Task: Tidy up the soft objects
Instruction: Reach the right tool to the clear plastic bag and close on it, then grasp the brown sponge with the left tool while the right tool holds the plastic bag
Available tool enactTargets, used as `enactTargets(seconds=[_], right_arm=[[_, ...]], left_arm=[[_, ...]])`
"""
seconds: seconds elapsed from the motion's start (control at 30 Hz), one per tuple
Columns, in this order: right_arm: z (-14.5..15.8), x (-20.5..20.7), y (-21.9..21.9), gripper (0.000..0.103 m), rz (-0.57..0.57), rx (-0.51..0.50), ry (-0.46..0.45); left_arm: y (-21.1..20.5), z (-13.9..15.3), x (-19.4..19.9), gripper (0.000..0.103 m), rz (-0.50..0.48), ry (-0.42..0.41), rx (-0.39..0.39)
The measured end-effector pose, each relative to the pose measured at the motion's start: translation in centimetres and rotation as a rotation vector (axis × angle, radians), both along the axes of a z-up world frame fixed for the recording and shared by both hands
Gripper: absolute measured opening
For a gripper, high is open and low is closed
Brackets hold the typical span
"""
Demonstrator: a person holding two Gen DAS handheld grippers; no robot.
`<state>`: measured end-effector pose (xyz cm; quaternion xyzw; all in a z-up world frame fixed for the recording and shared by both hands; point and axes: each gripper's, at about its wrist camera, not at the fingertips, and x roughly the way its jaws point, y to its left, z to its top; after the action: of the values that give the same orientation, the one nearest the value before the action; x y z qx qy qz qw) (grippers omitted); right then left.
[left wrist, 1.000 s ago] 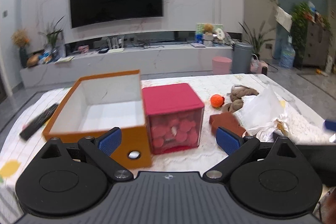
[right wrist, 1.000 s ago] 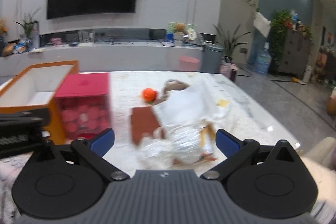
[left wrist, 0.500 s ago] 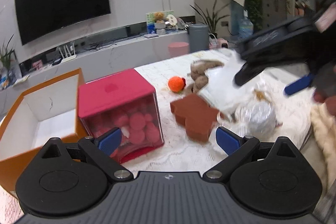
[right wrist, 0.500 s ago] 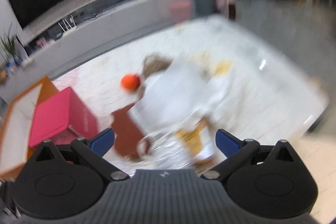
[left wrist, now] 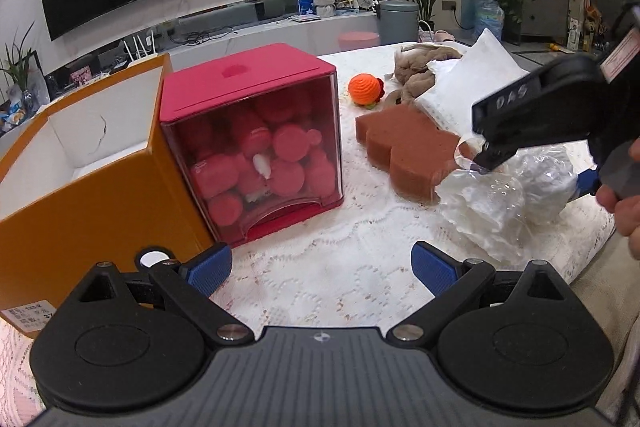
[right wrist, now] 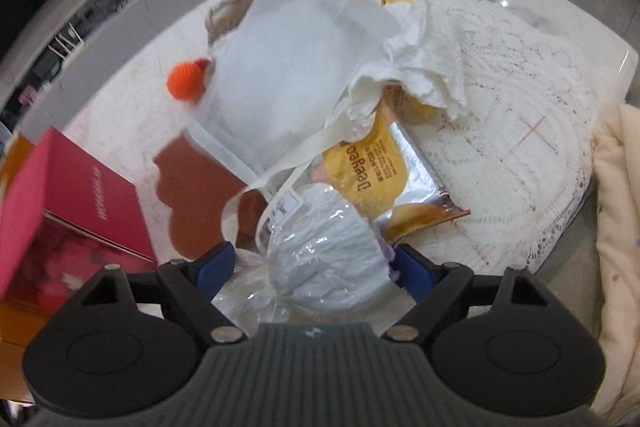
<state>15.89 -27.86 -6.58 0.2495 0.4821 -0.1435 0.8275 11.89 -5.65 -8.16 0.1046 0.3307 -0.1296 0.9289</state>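
A clear plastic bag holding a white soft bundle point(right wrist: 320, 259) lies near the table's front edge. My right gripper point(right wrist: 312, 263) points down over it with a blue pad on each side. Its jaws are closing and still stand wide. The left wrist view shows the same right gripper point(left wrist: 532, 171) around the bundle point(left wrist: 540, 187). Low over the lace cloth, my left gripper point(left wrist: 322, 269) is open with nothing between its pads. A brown sponge point(left wrist: 408, 151), an orange knitted ball point(left wrist: 364, 89), a brown plush toy point(left wrist: 416, 67) and a white pouch point(right wrist: 288, 67) lie beyond.
An open orange box point(left wrist: 80, 195) stands at the left, white inside. A red cube dispenser point(left wrist: 256, 147) full of red round pieces touches it. A yellow snack pack point(right wrist: 372, 171) and crumpled white cloth point(right wrist: 424, 67) lie by the bundle. A person's hand point(left wrist: 628, 195) holds the right gripper.
The right gripper swung in, tilted steeply down over the plastic-wrapped bundle, and its pads drew closer together. The left gripper sank toward the table and turned right, still open.
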Motion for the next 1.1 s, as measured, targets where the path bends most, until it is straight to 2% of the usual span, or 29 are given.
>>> enactTargets(seconds=[0.13, 0.17, 0.2, 0.3, 0.4, 0.53, 0.63, 0.8, 1.0, 1.1], right_arm=[[-1.1, 0.5, 0.7, 0.083, 0.040, -0.065, 0.033], [-1.2, 0.5, 0.7, 0.077, 0.041, -0.061, 0.030], [-1.1, 0.3, 0.7, 0.059, 0.041, -0.060, 0.022], [-0.4, -0.3, 0.8, 0.058, 0.068, -0.075, 0.002], [1.0, -1.4, 1.6, 0.057, 0.131, -0.143, -0.044], [3.8, -3.2, 3.0, 0.057, 0.243, -0.190, -0.167], [4.8, -3.6, 4.5, 0.057, 0.318, -0.236, -0.219], [4.9, -2.9, 3.9, 0.057, 0.268, -0.194, -0.213], [6.4, -3.3, 1.7, 0.057, 0.164, -0.191, -0.261], [7.0, -3.7, 0.6, 0.057, 0.136, -0.180, -0.282]], left_arm=[[0.0, 0.0, -0.6, 0.103, -0.001, -0.019, 0.032], [-0.1, 0.0, -0.7, 0.103, 0.000, -0.026, 0.041], [-0.1, 0.1, -0.8, 0.103, 0.001, -0.033, 0.050], [0.2, 0.2, -0.7, 0.103, 0.011, -0.047, 0.049], [1.0, 1.0, -0.8, 0.103, 0.025, -0.057, 0.021], [2.3, 2.2, -1.0, 0.103, 0.056, -0.078, -0.016], [3.1, 2.8, -1.1, 0.103, 0.068, -0.091, -0.036], [3.4, 2.7, -0.9, 0.103, 0.073, -0.082, -0.043], [2.2, 2.4, -1.3, 0.103, 0.036, -0.072, -0.060], [1.3, 2.0, -1.4, 0.103, 0.049, -0.083, -0.059]])
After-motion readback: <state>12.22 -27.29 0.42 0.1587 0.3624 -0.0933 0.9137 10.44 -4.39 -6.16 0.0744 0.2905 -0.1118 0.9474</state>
